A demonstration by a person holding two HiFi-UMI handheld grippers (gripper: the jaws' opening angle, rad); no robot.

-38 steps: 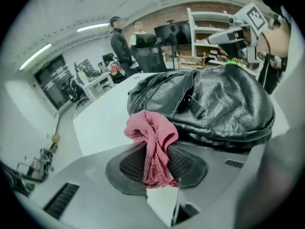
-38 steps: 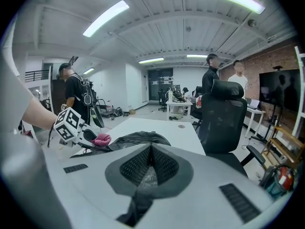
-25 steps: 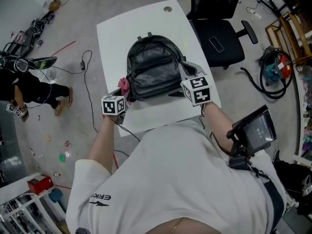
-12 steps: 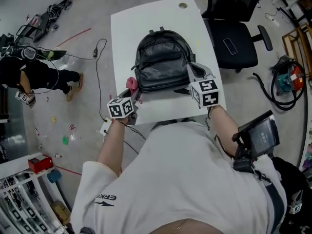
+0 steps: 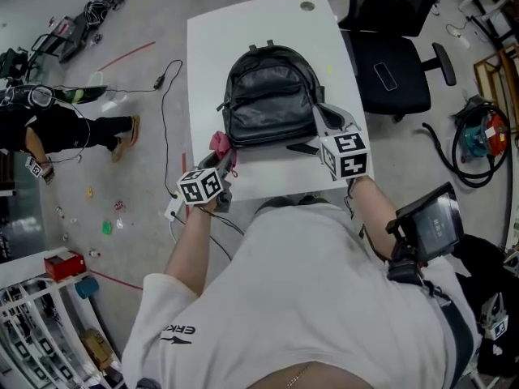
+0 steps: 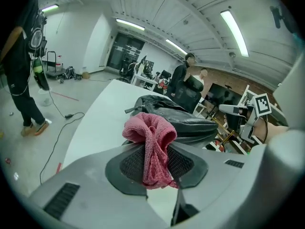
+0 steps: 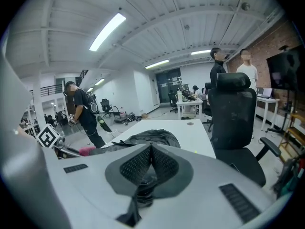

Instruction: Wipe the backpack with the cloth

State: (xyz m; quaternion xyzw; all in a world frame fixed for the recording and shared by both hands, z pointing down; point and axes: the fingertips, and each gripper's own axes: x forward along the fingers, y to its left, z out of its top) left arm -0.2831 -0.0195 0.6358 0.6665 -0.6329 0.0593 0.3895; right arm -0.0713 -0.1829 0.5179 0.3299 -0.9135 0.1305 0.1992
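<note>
The left gripper [image 6: 153, 159] is clamping the cloth [image 6: 148, 130], whose pink bunch is standing up between the pads. In the head view it is sitting lower left, just beside the backpack [image 5: 268, 96]. The right gripper [image 7: 150, 162] is pinching a dark strap [image 7: 143, 182], seemingly the backpack's, at its lower right. Judging from this, wiping well is calling for pressing the bunch flat and stroking steadily, with the right anchoring the bag on the table [image 5: 212, 47].

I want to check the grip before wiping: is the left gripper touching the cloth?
Touching. In the left gripper view, the left gripper has both jaws shut on the cloth, whose bunched end sticks out past them.
</note>
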